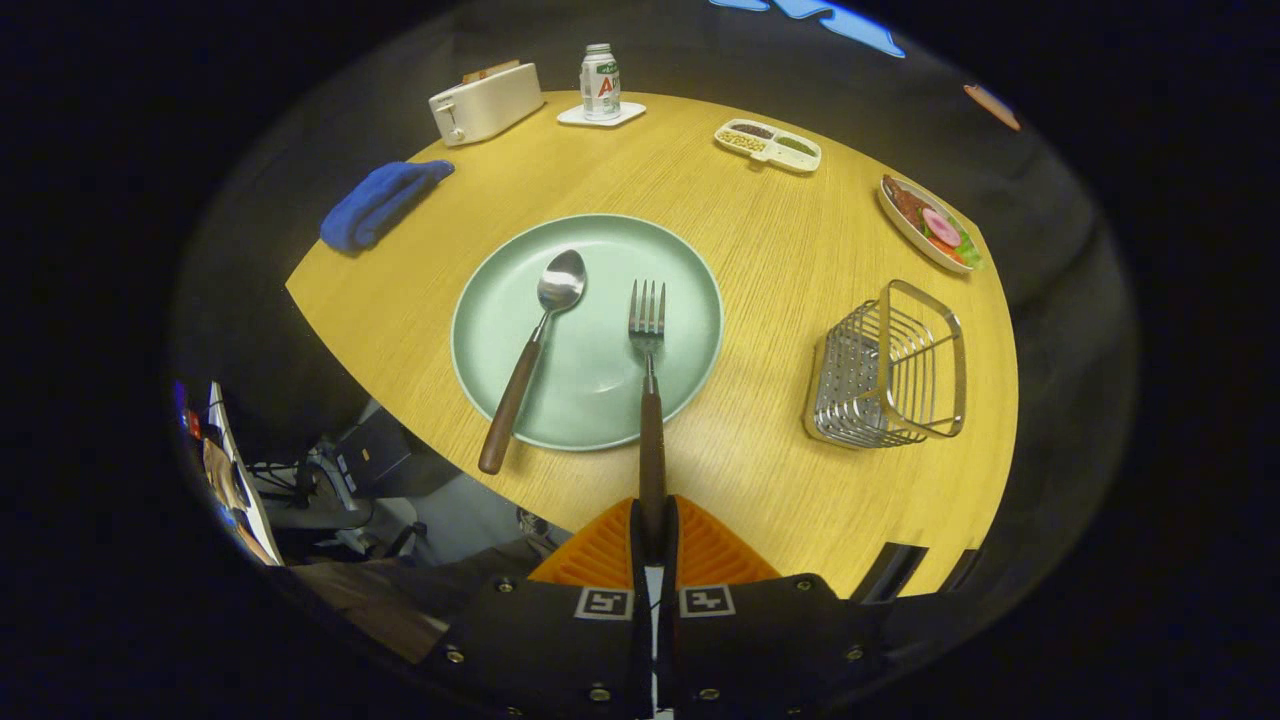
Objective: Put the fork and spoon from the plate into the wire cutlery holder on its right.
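**Inspector:** Fork (648, 340) status first. Where does it sit relative to the hand-held gripper (654, 530)?

**Assistant:** Its wooden handle runs straight back between the two fingers, which are pressed together on the handle's end. The tines point directly ahead, over the green plate (500, 330). Long axis is in line with the fingers. I cannot tell whether the tines rest on the plate or are just clear of it.

**Inspector:** Spoon (535, 345)?

**Assistant:** Untouched, lying on the plate to the left of the fork, bowl away from the fingers, handle slanting back past the near rim onto the desk (760, 250).

**Inspector:** Wire cutlery holder (888, 368)?

**Assistant:** Standing on the desk ahead and to the right of the fingers, well apart from the plate, holding nothing that I can see.

**Inspector:** Assessment of the coming move?

**Assistant:** Judged from this, the fork must travel rightward and tip from lying flat to pointing down, so the tines enter the holder's open top. The grip is at the handle's far end, so the fork may swing.
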`<state>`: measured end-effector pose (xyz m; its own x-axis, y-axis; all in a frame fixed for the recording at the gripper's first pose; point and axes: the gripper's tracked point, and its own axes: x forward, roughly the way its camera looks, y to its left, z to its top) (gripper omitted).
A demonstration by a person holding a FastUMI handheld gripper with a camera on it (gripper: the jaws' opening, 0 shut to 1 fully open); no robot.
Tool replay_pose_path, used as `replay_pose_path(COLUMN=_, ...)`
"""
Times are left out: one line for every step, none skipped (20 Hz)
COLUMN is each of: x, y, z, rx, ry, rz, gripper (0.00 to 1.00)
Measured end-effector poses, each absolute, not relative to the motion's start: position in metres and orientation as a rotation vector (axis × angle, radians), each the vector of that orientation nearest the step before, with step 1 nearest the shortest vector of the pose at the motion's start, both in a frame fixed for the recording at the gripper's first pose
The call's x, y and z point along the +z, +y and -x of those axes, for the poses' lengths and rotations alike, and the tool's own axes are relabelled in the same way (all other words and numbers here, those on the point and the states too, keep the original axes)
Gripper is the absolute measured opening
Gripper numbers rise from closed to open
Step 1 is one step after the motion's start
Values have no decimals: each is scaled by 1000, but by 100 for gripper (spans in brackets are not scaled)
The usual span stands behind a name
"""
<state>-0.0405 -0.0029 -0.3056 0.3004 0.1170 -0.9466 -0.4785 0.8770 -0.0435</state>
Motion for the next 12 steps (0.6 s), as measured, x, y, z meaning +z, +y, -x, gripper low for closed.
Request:
replay_pose_path(x=-295, y=-8, z=43, rx=413, ry=1228, rz=353, gripper=3)
replay_pose_path(x=-285, y=-12, z=47, rx=425, ry=1257, rz=354, gripper=3)
replay_pose_path(x=-275, y=-19, z=49, rx=428, ry=1277, rz=352, gripper=3)
replay_pose_path(x=-265, y=-26, z=50, rx=428, ry=1293, rz=357, gripper=2)
replay_pose_path(x=-257, y=-33, z=52, rx=423, ry=1307, rz=366, gripper=2)
replay_pose_path(x=-248, y=-39, z=54, rx=421, ry=1320, rz=368, gripper=3)
replay_pose_path(x=-242, y=-45, z=56, rx=417, ry=1333, rz=367, gripper=2)
replay_pose_path(x=-235, y=-51, z=56, rx=416, ry=1343, rz=366, gripper=2)
replay_pose_path(x=-231, y=-57, z=57, rx=416, ry=1350, rz=368, gripper=2)
replay_pose_path(x=-225, y=-67, z=57, rx=407, ry=1359, rz=376, gripper=2)
replay_pose_path(x=-219, y=-77, z=55, rx=394, ry=1361, rz=385, gripper=2)
replay_pose_path(x=-212, y=-86, z=51, rx=380, ry=1359, rz=390, gripper=3)
